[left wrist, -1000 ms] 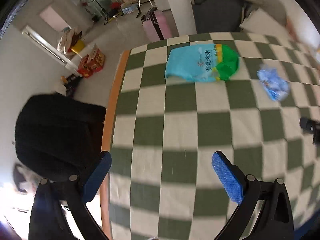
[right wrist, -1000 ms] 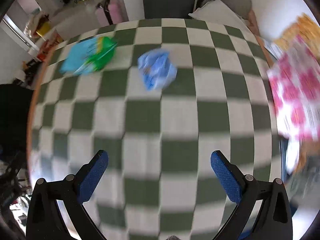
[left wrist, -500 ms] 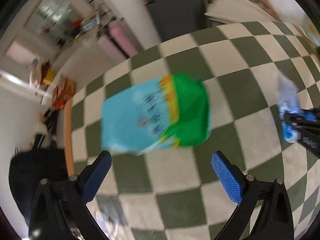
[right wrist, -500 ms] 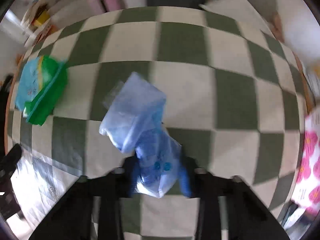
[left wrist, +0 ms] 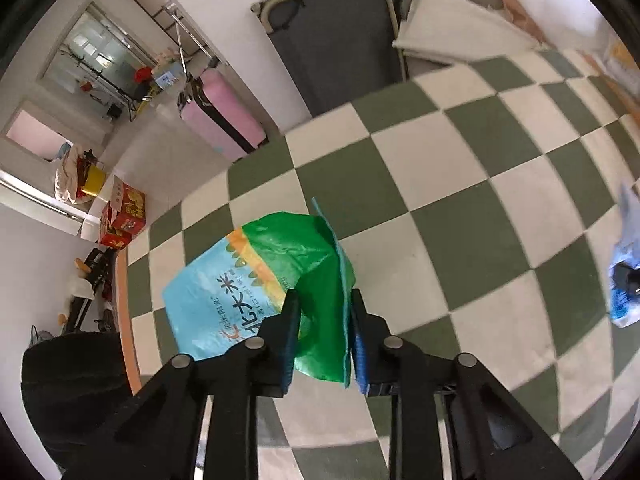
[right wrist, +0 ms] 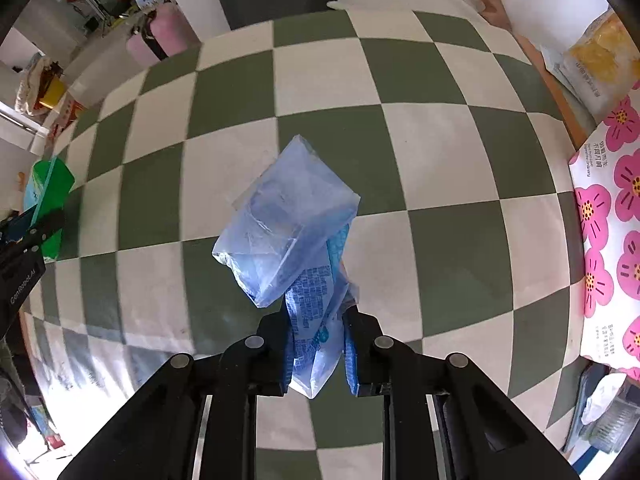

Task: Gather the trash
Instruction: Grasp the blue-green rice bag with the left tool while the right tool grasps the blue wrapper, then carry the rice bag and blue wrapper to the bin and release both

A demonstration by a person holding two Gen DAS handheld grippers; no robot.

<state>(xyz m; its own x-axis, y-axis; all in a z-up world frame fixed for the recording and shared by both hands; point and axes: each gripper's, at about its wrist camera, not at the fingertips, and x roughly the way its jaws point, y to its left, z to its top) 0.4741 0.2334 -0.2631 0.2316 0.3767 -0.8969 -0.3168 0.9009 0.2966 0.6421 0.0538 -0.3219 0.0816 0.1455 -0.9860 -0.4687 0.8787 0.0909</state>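
My left gripper [left wrist: 322, 344] is shut on the green end of a blue and green rice bag [left wrist: 264, 280], held just above the checkered tablecloth [left wrist: 460, 168]. My right gripper [right wrist: 316, 352] is shut on a crumpled pale blue plastic wrapper [right wrist: 288, 224], which sticks up from the jaws over the cloth [right wrist: 420, 140]. The wrapper and right gripper show at the right edge of the left wrist view [left wrist: 624, 276]. The bag and left gripper show at the left edge of the right wrist view [right wrist: 44, 200].
A pink-flowered white box [right wrist: 612, 248] and a yellow snack bag [right wrist: 596, 56] lie at the table's right side. A dark chair [left wrist: 340, 44] stands beyond the far edge. A black bag [left wrist: 72, 392] sits left of the orange table edge [left wrist: 124, 320].
Both grippers moved forward to the trash and closed. The left went from open to shut on the rice bag. The right, shut on the blue wrapper half a second ago, has lifted it.
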